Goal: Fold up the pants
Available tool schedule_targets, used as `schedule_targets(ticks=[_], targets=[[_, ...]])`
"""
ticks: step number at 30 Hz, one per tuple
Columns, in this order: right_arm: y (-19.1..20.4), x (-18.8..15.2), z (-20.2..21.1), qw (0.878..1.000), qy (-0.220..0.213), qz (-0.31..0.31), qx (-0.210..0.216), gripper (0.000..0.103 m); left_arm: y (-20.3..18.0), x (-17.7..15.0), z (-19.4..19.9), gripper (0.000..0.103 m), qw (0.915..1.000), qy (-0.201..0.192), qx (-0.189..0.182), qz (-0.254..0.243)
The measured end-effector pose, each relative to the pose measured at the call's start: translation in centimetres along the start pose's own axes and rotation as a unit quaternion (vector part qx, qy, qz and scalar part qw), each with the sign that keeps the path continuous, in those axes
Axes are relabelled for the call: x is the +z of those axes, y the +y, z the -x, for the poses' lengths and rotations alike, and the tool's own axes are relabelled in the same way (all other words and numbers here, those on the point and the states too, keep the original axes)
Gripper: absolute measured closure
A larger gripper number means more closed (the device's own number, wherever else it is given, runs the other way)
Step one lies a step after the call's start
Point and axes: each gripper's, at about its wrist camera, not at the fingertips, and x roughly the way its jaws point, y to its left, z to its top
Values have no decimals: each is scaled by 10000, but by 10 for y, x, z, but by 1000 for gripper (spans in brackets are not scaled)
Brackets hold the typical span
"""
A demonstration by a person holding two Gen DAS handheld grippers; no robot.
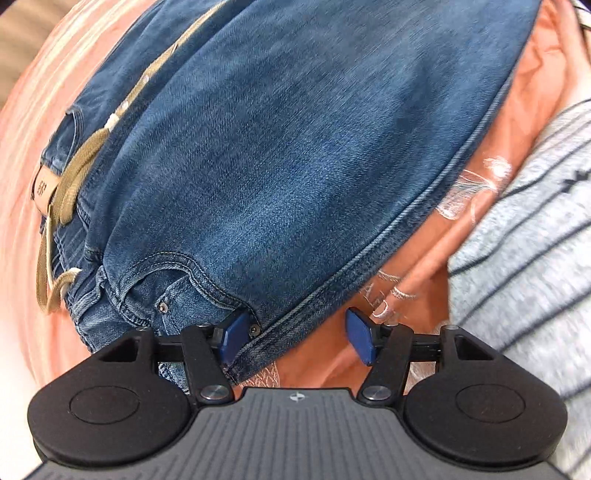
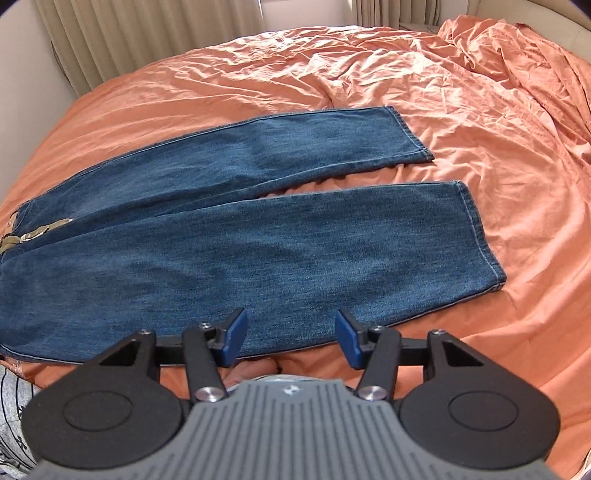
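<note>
Blue jeans [image 2: 236, 236] lie flat on the orange bed sheet [image 2: 480, 184], legs spread apart and pointing right, waist at the left with a tan drawstring [image 2: 33, 234]. My right gripper [image 2: 291, 339] is open and empty, hovering over the near edge of the near leg. In the left wrist view the jeans [image 1: 277, 147] fill the frame, with the drawstring [image 1: 70, 184] and a leather label [image 1: 42, 190] at the left. My left gripper [image 1: 297, 338] is open at the waist corner, the side seam edge lying between its blue pads, next to the front pocket [image 1: 177, 288].
A grey striped garment [image 1: 524, 258] lies at the right in the left wrist view. Beige curtains [image 2: 147, 33] and a wall stand behind the bed. The sheet is bunched up at the far right [image 2: 517, 55].
</note>
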Motion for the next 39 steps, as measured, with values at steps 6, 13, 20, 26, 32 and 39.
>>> schedule_targets(ticks=[6, 13, 20, 26, 32, 39], targets=[[-1, 19, 33, 9999, -61, 137, 68, 42, -4, 5, 3, 63, 9986, 14, 415, 334], [-5, 55, 89, 9980, -100, 620, 41, 34, -1, 18, 34, 95, 9931, -271, 736, 876], [-16, 95, 129, 9773, 191, 2070, -396, 35, 4, 18, 76, 97, 9748, -894, 1091, 1729], [-34, 76, 65, 9289, 529, 3657, -257, 84, 15, 25, 96, 97, 9552, -1409, 1262, 2275], [-49, 36, -18, 8852, 1153, 4502, -193, 87, 29, 23, 114, 97, 9365, -1667, 1205, 2840], [-70, 9, -76, 8341, 1440, 5303, -492, 75, 42, 33, 115, 97, 9283, -1674, 1139, 3120]])
